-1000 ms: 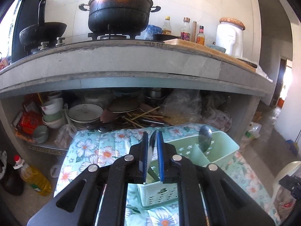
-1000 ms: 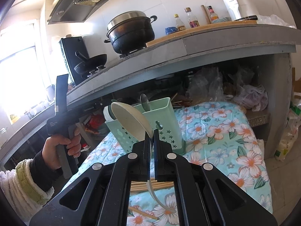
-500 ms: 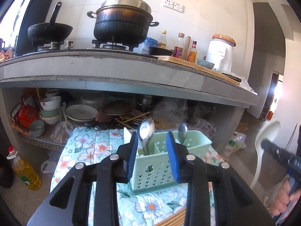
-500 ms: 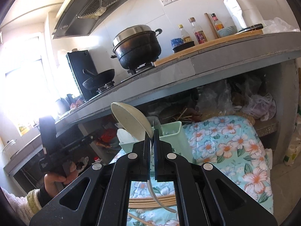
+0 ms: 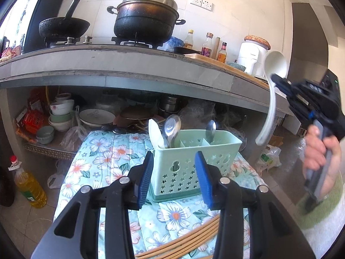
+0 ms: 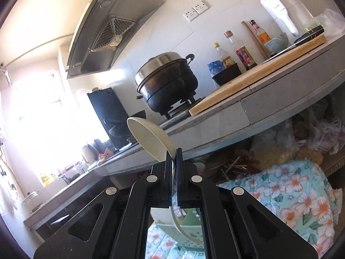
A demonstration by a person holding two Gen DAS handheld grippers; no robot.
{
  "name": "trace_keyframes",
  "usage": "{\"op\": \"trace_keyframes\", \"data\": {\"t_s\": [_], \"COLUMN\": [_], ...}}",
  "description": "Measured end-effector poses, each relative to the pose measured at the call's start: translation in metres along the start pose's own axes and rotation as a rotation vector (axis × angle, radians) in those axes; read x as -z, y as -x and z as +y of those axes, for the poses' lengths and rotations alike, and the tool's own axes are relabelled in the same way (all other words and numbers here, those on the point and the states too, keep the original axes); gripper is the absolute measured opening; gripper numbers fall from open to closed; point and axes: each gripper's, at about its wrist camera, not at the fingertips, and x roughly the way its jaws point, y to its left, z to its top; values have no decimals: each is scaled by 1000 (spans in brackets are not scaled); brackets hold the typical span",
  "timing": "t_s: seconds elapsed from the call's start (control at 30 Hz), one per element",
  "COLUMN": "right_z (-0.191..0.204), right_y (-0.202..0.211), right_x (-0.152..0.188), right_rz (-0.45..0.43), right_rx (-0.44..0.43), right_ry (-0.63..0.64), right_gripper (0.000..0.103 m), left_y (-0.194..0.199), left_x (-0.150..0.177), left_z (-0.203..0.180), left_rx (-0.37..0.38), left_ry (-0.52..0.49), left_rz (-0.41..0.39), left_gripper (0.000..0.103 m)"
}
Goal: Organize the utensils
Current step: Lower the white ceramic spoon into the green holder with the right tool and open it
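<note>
A mint-green utensil caddy [image 5: 194,164] stands on the floral cloth [image 5: 101,161]. A white spoon [image 5: 155,133] and a steel spoon [image 5: 171,127] stand in its left compartment, another steel spoon [image 5: 210,129] in its right one. My left gripper [image 5: 173,172] hangs just in front of the caddy, its jaws opening, nothing between the pads. My right gripper [image 6: 174,153] is shut on a white soup spoon [image 6: 151,138], bowl up, held high at the right of the caddy; the same white soup spoon [image 5: 273,82] shows in the left wrist view. Wooden chopsticks [image 5: 185,239] lie on the cloth nearest me.
A concrete counter [image 5: 129,64] carries a black pot [image 5: 146,21], a wok [image 5: 64,26], bottles and a cutting board [image 6: 269,64]. Bowls and plates [image 5: 60,116] crowd the shelf under it. An oil bottle [image 5: 28,183] stands on the floor at the left.
My left gripper let go of the steel spoon, now standing in the caddy, opened and drew back. My right gripper rose with the white soup spoon and tilted upward.
</note>
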Motion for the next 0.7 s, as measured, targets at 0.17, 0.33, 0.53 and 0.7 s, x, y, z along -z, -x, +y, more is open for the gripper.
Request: {"op": "trace_keyframes", "data": {"t_s": [0.17, 0.33, 0.53, 0.7], "right_z": [-13, -34, -43, -42], "right_y": [-34, -63, -62, -50], "right_x": [-2, 20, 53, 70], "right_rz": [-9, 54, 122, 160], "right_rx": [3, 62, 91, 125], "right_ry": [17, 28, 59, 86], "right_gripper": [1, 2, 2, 6], "left_y": [1, -1, -5, -6], "left_x": [4, 9, 12, 12], "left_z": [3, 7, 9, 10], "left_rx": [-11, -19, -18, -12], "left_ry": [-7, -10, -2, 8], "left_rz": [2, 14, 29, 34], "left_gripper": [40, 41, 41, 41]}}
